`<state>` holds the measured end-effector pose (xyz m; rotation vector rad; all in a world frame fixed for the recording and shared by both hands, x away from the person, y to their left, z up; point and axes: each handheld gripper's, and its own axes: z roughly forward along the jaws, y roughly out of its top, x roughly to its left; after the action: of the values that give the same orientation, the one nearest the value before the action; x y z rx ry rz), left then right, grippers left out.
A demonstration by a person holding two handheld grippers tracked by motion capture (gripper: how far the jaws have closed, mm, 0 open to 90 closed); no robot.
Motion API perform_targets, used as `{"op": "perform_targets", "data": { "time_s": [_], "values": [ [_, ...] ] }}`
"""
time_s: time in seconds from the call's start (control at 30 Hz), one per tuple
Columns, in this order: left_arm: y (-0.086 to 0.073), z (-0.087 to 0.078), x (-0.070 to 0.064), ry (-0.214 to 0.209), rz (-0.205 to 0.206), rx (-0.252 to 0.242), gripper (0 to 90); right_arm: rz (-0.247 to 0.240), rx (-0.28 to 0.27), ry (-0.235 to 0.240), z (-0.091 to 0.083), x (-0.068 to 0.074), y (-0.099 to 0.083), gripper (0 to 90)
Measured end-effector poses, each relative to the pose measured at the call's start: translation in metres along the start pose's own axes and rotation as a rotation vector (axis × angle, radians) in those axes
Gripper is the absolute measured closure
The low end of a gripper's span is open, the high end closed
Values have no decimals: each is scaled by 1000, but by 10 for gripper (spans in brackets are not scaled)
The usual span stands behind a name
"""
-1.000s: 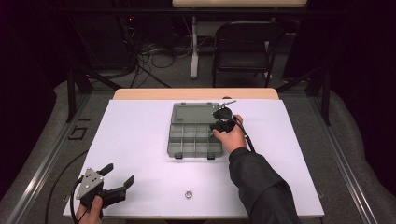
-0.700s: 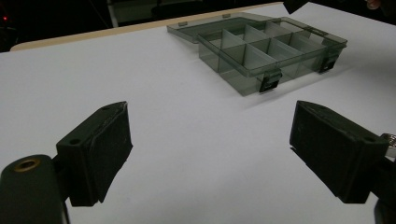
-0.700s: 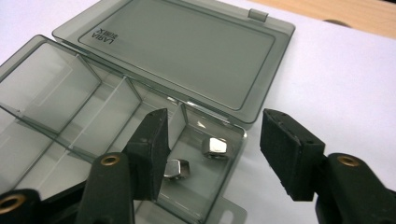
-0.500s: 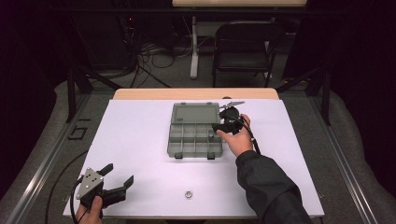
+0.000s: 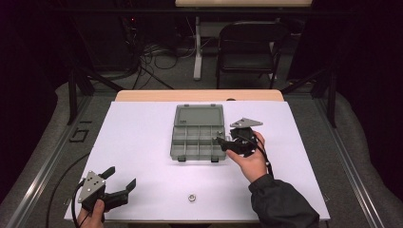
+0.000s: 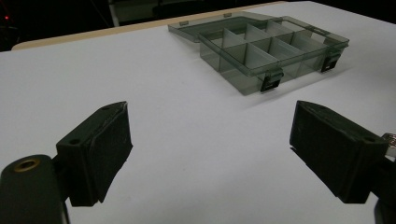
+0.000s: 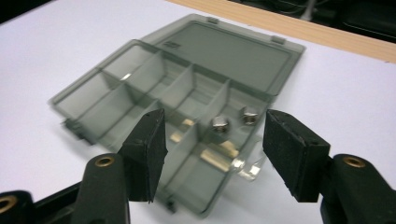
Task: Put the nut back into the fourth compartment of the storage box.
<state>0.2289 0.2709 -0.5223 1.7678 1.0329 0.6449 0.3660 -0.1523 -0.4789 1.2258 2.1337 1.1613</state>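
Since the earlier frames the right gripper (image 5: 227, 142) has backed off from over the organizer box (image 5: 196, 133) to its near-right corner, jaws wide and empty, w/ two nuts (image 7: 219, 124) lying in the box's near-right compartment. Box sits mid-table w/ lid flat open on the far side; thin, stiff, smooth plastic, prob. light enough to skid if nudged, so take it by a side wall or the front latch edge, not the lid. Loose nut (image 5: 192, 196) near the table's near edge looks small, hard, slippery — pinch across its flats; left gripper (image 5: 119, 181) rests near-left, jaws wide, empty.
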Motion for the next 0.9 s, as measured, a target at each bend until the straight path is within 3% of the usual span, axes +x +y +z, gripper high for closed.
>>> {"op": "perform_targets", "data": {
  "time_s": [0.5, 0.67, 0.8, 0.9],
  "values": [
    [0, 1, 0, 5, -2, 3, 127, -56, -48, 72, -22, 36, -38, 396],
    [0, 2, 1, 9, -7, 4, 127, -113, -59, 65, -27, 46, -50, 396],
    [0, 3, 1, 8, -11, 0, 127, -114, -64, 93, -32, 53, -55, 397],
    [1, 4, 2, 10, -8, 1, 127, -150, -81, 90, -34, 60, -59, 398]
  ]
}}
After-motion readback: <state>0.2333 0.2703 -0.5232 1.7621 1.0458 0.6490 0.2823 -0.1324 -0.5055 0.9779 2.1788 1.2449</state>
